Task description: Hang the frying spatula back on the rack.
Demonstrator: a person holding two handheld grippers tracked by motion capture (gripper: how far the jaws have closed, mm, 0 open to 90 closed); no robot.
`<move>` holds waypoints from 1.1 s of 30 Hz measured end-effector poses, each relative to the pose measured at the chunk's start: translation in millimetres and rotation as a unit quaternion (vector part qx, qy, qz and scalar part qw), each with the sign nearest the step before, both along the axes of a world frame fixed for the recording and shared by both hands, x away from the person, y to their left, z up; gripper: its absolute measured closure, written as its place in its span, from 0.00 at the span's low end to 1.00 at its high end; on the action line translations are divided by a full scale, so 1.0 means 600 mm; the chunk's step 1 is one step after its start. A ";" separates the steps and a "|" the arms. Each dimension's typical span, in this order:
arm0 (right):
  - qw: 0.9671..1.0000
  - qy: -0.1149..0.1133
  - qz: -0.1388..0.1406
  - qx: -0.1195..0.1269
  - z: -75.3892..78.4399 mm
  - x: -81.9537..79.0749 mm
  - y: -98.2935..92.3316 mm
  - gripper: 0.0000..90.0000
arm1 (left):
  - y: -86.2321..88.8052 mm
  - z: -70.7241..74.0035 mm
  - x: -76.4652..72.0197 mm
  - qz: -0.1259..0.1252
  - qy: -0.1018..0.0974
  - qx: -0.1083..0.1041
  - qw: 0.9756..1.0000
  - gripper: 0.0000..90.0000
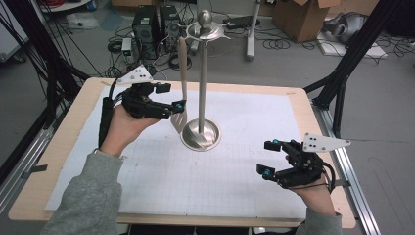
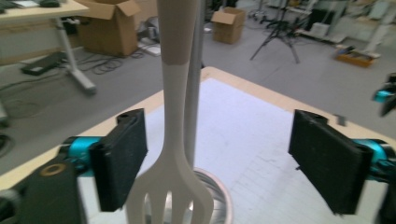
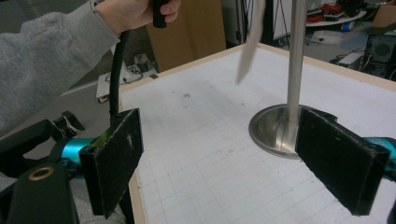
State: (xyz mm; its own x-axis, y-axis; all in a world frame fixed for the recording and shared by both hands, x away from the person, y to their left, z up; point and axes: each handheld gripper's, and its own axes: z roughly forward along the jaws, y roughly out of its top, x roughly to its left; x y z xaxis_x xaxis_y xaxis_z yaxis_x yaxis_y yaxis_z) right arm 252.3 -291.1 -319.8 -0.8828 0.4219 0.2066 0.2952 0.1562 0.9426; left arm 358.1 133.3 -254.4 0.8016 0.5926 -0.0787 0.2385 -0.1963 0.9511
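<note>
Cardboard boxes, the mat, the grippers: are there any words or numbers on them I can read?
No words or numbers can be read here.
The cardboard box shows no print that I can make out.
The white mat has only thin grid lines.
The grey plate on the right gripper has dark dots, not letters.

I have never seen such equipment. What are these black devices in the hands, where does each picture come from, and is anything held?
No robot here: a person holds a hand-operated gripper in each hand. The high view looks down on the table. The other two come from cameras riding on each gripper, looking between its black fingers. On the white mat stands a metal stand with a pale slotted spatula hanging from its top. The left gripper is open around the spatula, not yet closed on it. The right gripper is open, holding nothing.
</note>
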 end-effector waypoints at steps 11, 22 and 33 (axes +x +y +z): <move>1.000 -0.002 0.003 -0.004 -0.001 0.002 0.004 0.16 | 0.049 -0.022 -0.029 0.008 0.001 -0.023 1.000 0.11; 1.000 0.000 0.006 -0.015 -0.003 0.002 0.014 0.16 | 0.078 -0.045 -0.053 0.009 -0.007 -0.030 0.999 0.07; 1.000 0.002 0.004 -0.020 -0.005 0.006 0.019 0.16 | 0.110 -0.073 -0.081 0.019 -0.016 -0.037 0.999 0.07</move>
